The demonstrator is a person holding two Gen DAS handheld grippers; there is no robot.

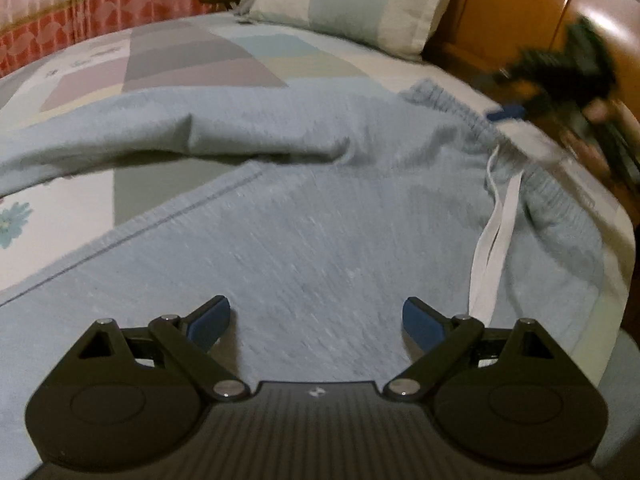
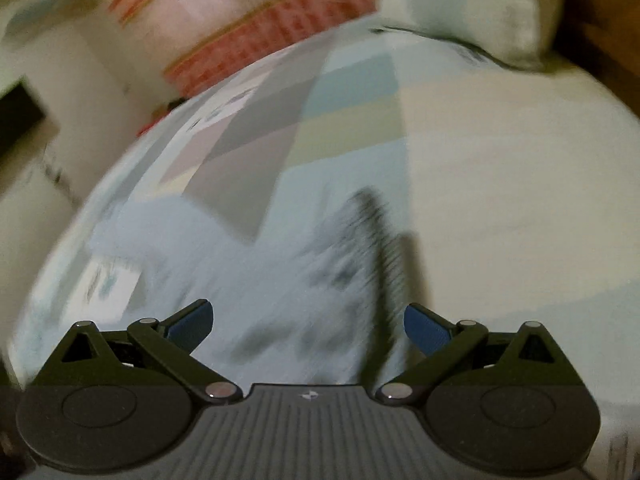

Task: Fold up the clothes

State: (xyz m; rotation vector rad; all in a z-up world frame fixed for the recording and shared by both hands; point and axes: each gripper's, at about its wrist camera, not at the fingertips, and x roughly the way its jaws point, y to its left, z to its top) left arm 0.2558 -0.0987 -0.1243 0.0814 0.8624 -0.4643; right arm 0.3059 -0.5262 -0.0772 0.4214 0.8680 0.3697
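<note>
Trousers [image 1: 312, 216] stretch leftward across the bed [image 1: 192, 56], waistband [image 1: 460, 112] nearest the spread, empty right tongs [image 2: 308, 324]; left tongs [image 1: 316, 320] gape too.

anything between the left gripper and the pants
Nothing visible. The left gripper is open right above the light blue pants spread on the bed, with only bare fabric between its fingers. The white drawstring lies off to the right.

I see pale blue sweatpants [image 1: 304, 208] spread flat across the frame's middle, elastic waistband [image 1: 452, 108] upper right, white drawstring [image 1: 496, 216] trailing down.
</note>
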